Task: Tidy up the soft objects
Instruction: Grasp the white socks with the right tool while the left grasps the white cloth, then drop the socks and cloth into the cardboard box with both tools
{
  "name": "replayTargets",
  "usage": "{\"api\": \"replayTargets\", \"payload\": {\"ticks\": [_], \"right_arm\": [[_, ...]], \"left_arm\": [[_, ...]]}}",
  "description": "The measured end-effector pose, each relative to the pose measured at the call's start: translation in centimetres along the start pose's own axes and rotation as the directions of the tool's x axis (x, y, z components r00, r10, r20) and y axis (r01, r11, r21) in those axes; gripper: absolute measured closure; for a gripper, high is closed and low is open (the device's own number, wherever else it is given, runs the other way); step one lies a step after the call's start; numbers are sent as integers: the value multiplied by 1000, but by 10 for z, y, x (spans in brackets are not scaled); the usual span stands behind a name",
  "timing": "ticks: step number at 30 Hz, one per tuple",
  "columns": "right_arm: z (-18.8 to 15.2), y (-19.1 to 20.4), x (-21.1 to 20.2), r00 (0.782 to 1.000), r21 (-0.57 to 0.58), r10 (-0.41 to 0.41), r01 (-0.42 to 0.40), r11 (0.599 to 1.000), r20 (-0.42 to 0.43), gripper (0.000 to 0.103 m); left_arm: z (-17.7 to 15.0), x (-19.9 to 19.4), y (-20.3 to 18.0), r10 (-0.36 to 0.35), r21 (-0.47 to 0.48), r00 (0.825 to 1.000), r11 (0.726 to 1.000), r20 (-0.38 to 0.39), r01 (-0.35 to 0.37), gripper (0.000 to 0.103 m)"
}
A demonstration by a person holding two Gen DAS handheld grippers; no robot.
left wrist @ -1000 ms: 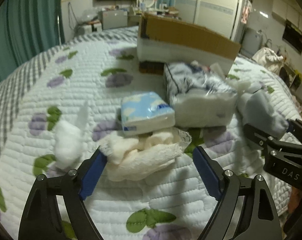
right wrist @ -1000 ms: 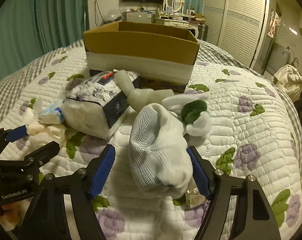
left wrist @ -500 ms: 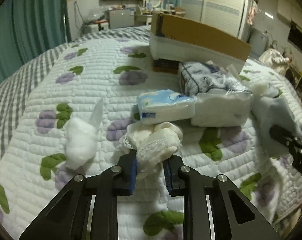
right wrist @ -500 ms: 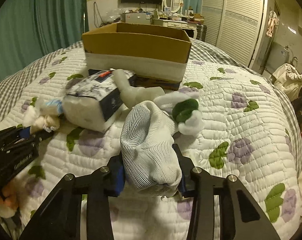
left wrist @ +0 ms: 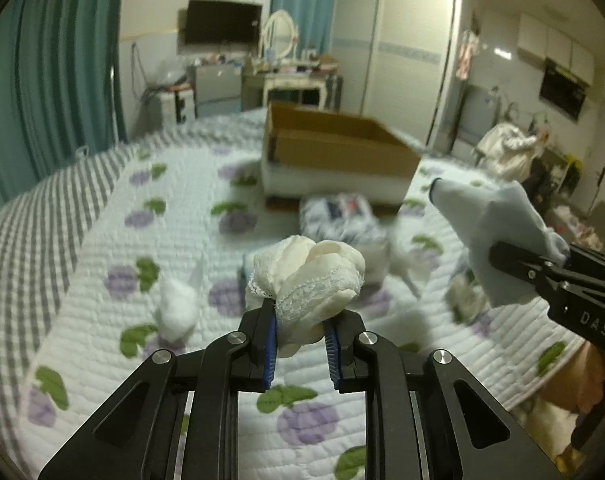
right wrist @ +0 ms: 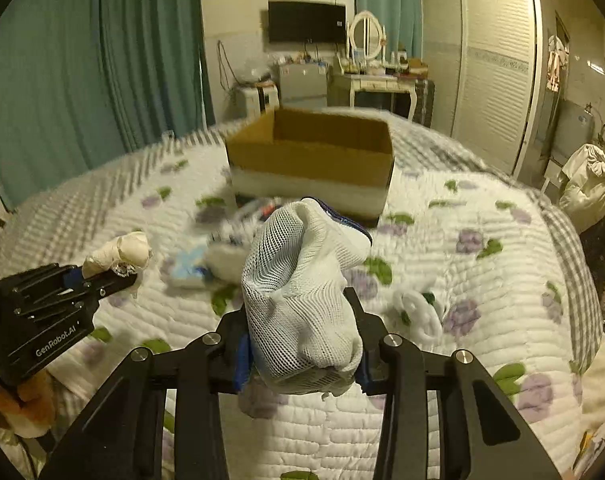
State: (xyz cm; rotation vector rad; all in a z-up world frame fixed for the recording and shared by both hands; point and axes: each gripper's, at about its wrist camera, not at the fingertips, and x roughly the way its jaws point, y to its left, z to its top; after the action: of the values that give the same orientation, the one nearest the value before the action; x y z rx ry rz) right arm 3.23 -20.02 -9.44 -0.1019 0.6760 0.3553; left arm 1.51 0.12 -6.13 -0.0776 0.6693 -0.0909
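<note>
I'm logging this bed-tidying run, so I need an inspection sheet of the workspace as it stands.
Surface: quilted floral bedspread.
Job's things: cream lace cloth and white mesh sock both lifted; cardboard box open at the far side.
Clutter: cotton wad, tissue packs, white-and-green sock, all blurred.
Grippers: left gripper jaws shut on the cloth; right gripper jaws shut on the mesh sock.
Cables: nothing seen on the bed.
Surroundings: teal curtains, wall television, wardrobe.

cream lace cloth [left wrist: 308,280]: bunched, lifted | white mesh sock [right wrist: 302,300]: bunched, lifted
</note>
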Motion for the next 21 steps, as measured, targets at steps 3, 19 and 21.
{"api": "replayTargets", "payload": {"ticks": [3, 19, 21], "right_arm": [[20, -2, -17, 999, -7, 21, -20, 1000, 50, 64], [184, -19, 24, 980, -113, 52, -30, 993, 194, 64], [194, -28, 48, 982, -104, 51, -33, 994, 181, 64]], "left_arm": [[24, -11, -3, -32, 11, 999, 999, 39, 32, 84], [165, 51, -32, -61, 133, 986, 990, 153, 41, 84], [175, 71, -34, -56, 134, 987, 990, 151, 35, 84]]}}
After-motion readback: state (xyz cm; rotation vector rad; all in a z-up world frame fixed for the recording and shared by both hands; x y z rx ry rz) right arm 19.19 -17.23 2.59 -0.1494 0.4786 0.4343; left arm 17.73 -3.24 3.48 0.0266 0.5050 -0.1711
